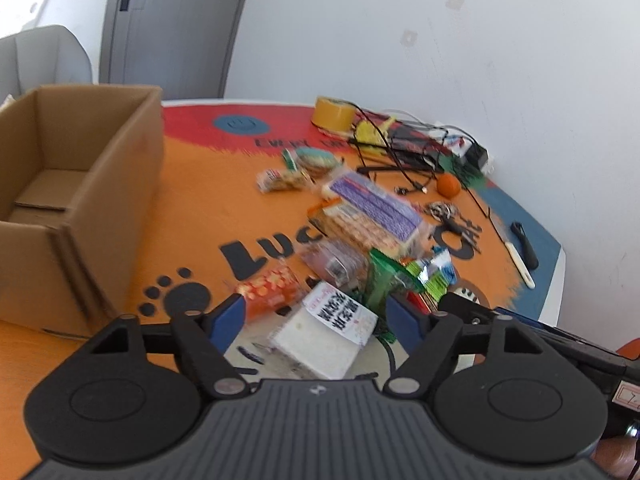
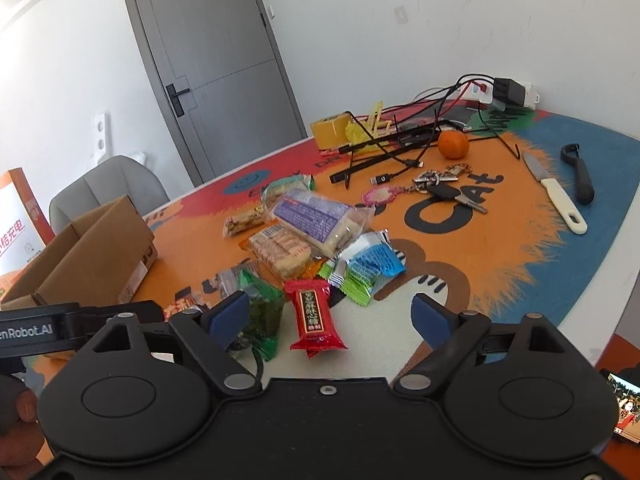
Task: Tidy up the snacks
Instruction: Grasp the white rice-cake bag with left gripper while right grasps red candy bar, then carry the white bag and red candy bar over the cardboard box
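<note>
Both grippers hang over the near edge of the table (image 2: 500,248), above a loose heap of snack packets. The left gripper (image 1: 316,320) has its blue pads spread wide, with nothing clamped; directly between and just beyond them lies a white packet (image 1: 332,332) with black lettering, turned at a slant so its long axis runs from near-left to far-right across the opening. An orange patterned packet (image 1: 268,288) sits just beside the left pad. The cardboard box (image 1: 80,184), open-topped and seemingly bare inside, stands to the left of this gripper, near the pile but apart from it.

The right gripper (image 2: 330,312) is likewise open and holding nothing. A red packet (image 2: 316,320) lies between its pads, closer to the left one, its long axis pointing nearly straight away along the fingers. A green packet (image 2: 260,320) touches or overlaps the left pad's side; I cannot tell which.

To my eye the left gripper is better placed: the white packet is already framed by its pads, and the box is on its side. It would likely need a small twist to close across the packet's short width. Keys (image 2: 444,188), a knife (image 2: 556,192) and an orange (image 2: 453,145) lie well beyond, out of the way.
</note>
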Demonstrator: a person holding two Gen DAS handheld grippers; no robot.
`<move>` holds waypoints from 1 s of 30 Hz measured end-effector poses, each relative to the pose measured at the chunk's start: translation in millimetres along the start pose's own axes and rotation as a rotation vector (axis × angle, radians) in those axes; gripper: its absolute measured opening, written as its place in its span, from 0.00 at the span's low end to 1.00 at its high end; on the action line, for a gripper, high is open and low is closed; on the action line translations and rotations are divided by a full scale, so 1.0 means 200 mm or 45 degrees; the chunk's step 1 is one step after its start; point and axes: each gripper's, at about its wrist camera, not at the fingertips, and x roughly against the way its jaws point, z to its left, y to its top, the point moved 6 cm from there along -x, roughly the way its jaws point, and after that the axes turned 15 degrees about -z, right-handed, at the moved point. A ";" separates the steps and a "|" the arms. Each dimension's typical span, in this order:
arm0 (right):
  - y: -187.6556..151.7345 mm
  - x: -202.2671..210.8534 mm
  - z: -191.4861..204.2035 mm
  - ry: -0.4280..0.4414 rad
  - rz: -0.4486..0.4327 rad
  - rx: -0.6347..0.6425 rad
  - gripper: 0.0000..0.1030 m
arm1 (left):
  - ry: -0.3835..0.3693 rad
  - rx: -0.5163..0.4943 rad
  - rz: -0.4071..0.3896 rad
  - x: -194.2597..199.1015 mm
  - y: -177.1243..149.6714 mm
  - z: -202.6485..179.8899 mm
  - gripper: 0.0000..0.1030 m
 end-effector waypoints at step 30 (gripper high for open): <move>-0.06 -0.02 0.08 0.099 0.064 0.110 0.25 | 0.042 -0.155 0.081 -0.04 -0.10 -0.06 0.45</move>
